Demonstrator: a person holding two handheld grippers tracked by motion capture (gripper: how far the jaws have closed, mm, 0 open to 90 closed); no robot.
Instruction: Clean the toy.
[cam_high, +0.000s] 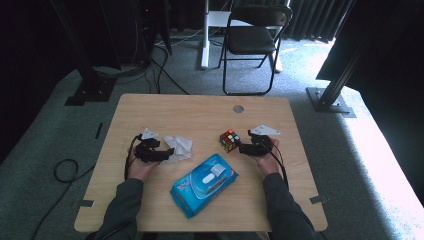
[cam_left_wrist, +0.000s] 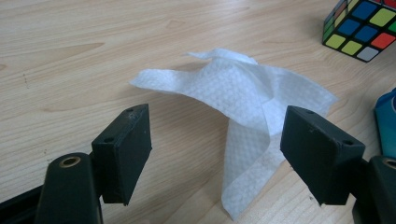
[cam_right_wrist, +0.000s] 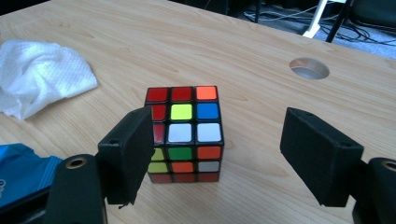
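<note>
- Blue wet-wipe packet (cam_high: 204, 183) lies nearest the person on the pale wooden worktop (cam_high: 200, 112), slanted, a white flap on its top, between the two forearms.
- At left, the left gripper (cam_high: 167, 154) points at a crumpled white wipe (cam_high: 179, 148); in the left gripper view its black jaws stand wide apart, with the wipe (cam_left_wrist: 247, 107) lying between and just beyond them, one fold trailing close to the right-hand jaw, none of it pinched.
- The wipe is a thin, embossed sheet, rumpled into peaks and lying loose on the wood.
- At right, the right gripper (cam_high: 242, 148) sits just beside a colour-tiled puzzle cube (cam_high: 229, 140); its jaws are also spread wide, and the cube (cam_right_wrist: 184, 135) stands on the worktop near the left-hand jaw, clear of the other.
- Farther back, a round cable hole (cam_high: 238, 108) marks the worktop, and a black folding chair (cam_high: 252, 40) stands on the grey carpet.
</note>
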